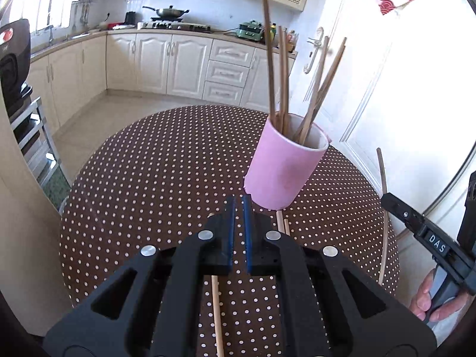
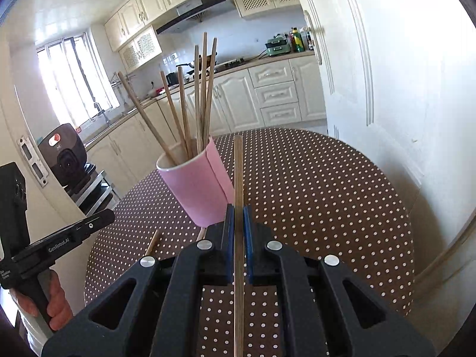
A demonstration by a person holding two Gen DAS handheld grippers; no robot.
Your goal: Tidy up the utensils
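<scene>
A pink cup (image 1: pixel 282 163) stands on the brown dotted table (image 1: pixel 166 163) and holds several wooden chopsticks (image 1: pixel 278 71). My left gripper (image 1: pixel 239 200) is just before the cup, its jaws nearly closed with a narrow empty gap. Loose chopsticks (image 1: pixel 216 306) lie on the table under it and beside the cup base (image 1: pixel 282 223). My right gripper (image 2: pixel 238 211) is shut on a single chopstick (image 2: pixel 238 172), held upright to the right of the cup (image 2: pixel 199 184). In the left wrist view the right gripper (image 1: pixel 386 197) holds that chopstick (image 1: pixel 383 226) at the table's right edge.
Cream kitchen cabinets (image 1: pixel 178 62) and a stove with a wok (image 1: pixel 169 13) stand behind the table. A white door (image 1: pixel 372 89) is on the right. A black appliance on a metal rack (image 1: pixel 15 68) stands at the left. The left gripper (image 2: pixel 101 218) shows at left in the right wrist view.
</scene>
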